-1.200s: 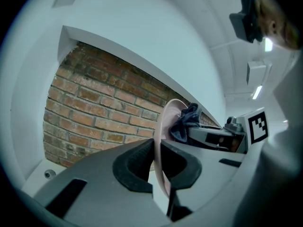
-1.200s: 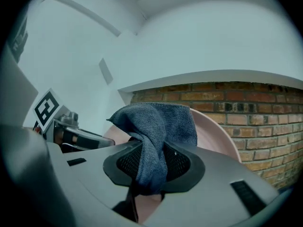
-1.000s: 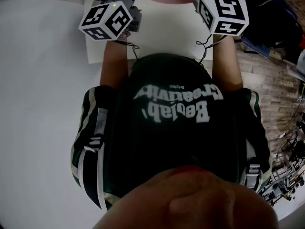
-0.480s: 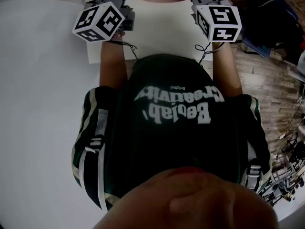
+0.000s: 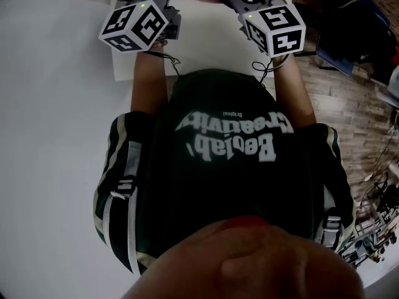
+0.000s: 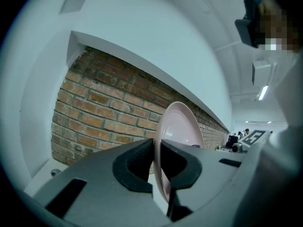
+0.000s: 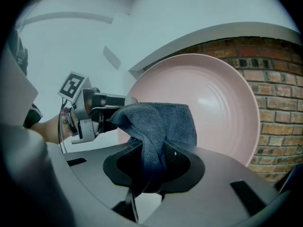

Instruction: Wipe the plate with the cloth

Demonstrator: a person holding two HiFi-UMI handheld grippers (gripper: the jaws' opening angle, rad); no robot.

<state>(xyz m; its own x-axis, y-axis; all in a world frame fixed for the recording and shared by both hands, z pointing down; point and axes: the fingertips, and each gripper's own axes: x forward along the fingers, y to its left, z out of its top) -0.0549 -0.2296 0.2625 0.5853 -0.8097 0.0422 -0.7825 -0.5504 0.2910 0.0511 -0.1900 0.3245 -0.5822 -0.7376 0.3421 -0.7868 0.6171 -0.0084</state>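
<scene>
Right gripper point(image 7: 154, 167) turns further inward than before, clamped on blue cloth point(image 7: 158, 122) before pink plate point(image 7: 220, 108), my left gripper point(image 6: 156, 167) pinching the upheld plate's rim.

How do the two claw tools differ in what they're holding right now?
The left gripper pinches the pink plate by its rim, holding it on edge; the right gripper clamps a bunched blue-grey cloth. The plate looks smooth and glossy, the cloth fuzzy and folded. Both grippers are shut on something.
</scene>
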